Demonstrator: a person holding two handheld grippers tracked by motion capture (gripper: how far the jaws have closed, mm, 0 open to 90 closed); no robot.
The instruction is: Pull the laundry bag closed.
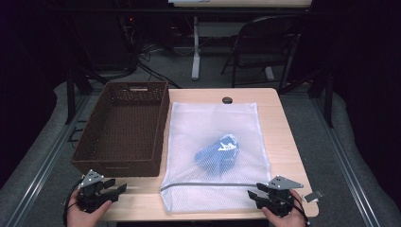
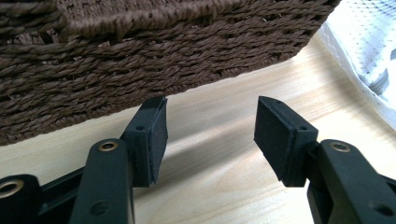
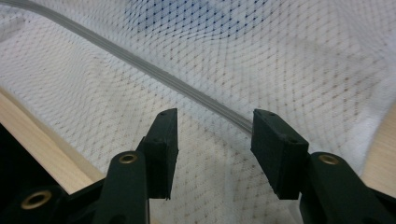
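Observation:
A white mesh laundry bag (image 1: 215, 151) lies flat on the wooden table (image 1: 279, 123), with a blue garment (image 1: 217, 151) inside and a grey zipper (image 1: 208, 184) across its near end. To its left stands a brown woven basket (image 1: 124, 127). My left gripper (image 1: 116, 189) is at the table's near left corner, open, its jaws pointing at the basket's front wall (image 2: 140, 60) with bare wood between them. My right gripper (image 1: 253, 195) hovers at the bag's near right corner, open, over the mesh (image 3: 210, 154) close to the zipper (image 3: 140, 65).
A small grey tag (image 1: 313, 196) lies at the table's near right corner. A dark grommet hole (image 1: 227, 100) sits at the far edge. Beyond the table are a folding chair (image 1: 265, 42), a desk leg (image 1: 195, 47) and cables on the floor.

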